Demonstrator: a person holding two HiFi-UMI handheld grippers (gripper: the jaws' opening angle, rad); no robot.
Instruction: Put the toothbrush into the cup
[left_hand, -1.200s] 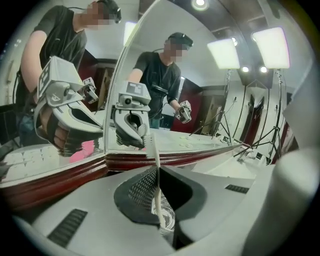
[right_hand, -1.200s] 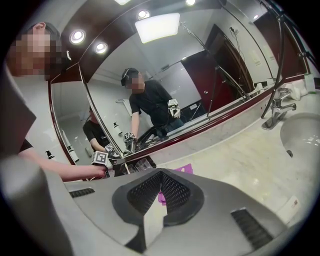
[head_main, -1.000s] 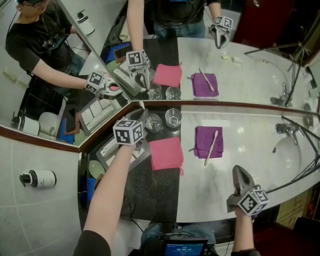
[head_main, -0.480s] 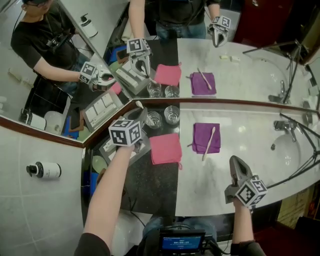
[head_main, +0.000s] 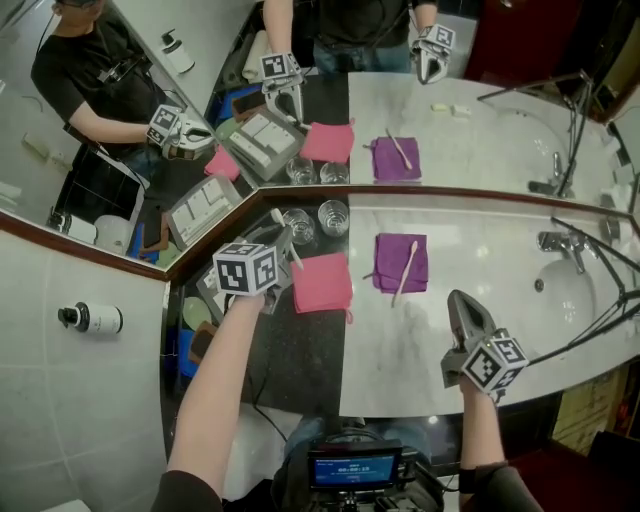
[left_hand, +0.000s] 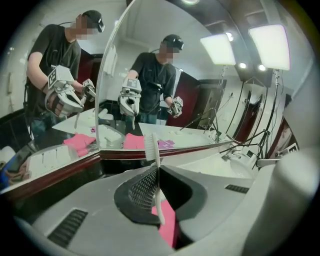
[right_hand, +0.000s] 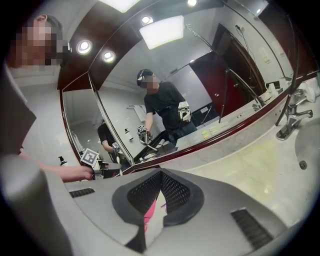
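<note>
At the back edge of the worktop (head_main: 420, 350), by the mirror, a white toothbrush (left_hand: 151, 147) is held head-up in the closed left gripper (head_main: 283, 246), just beside the nearer cup (head_main: 298, 226). The right gripper (head_main: 459, 302) is shut and empty near the front edge. The handle is best centred over the cup's mouth, lowered inside, and only then released.

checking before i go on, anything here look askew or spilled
Nothing spilled or damaged. Both cups stand upright. One toothbrush lies slanted on the purple cloth; a second toothbrush is clamped in the left tongs. The pink cloth lies flat.
</note>
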